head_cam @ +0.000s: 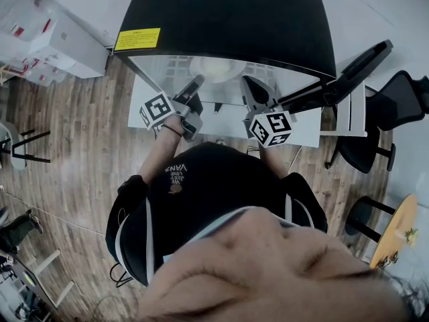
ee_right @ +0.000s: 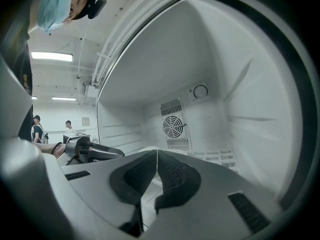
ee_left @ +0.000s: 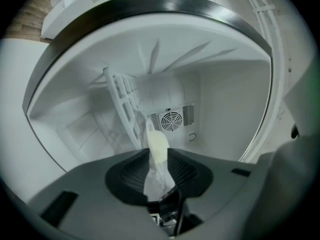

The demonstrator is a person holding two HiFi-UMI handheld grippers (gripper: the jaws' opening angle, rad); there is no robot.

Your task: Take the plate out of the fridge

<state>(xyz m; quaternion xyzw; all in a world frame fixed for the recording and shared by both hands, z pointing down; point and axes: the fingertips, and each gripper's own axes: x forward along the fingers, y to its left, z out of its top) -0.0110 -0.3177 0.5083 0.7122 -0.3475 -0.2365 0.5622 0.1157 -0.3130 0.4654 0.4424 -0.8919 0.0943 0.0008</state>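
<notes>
While the fridge (head_cam: 228,19) stands open in the head view, a pale plate (head_cam: 216,67) lies inside, ahead of the left gripper (head_cam: 193,86) and right gripper (head_cam: 252,87). Left gripper view: jaws pinch the plate's rim; it probably handles stiff, slick, breakable. Right gripper view: jaws sit pressed together, empty.

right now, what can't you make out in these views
- Plate: left gripper view shows only its rim, edge-on between the left gripper's jaws; the gripper body hides the rest.
- Plate's top face: head view, blurred and partly under the fridge top.
- Yellow label: head view, print too small.
- Dial: right gripper view, setting too small.
</notes>
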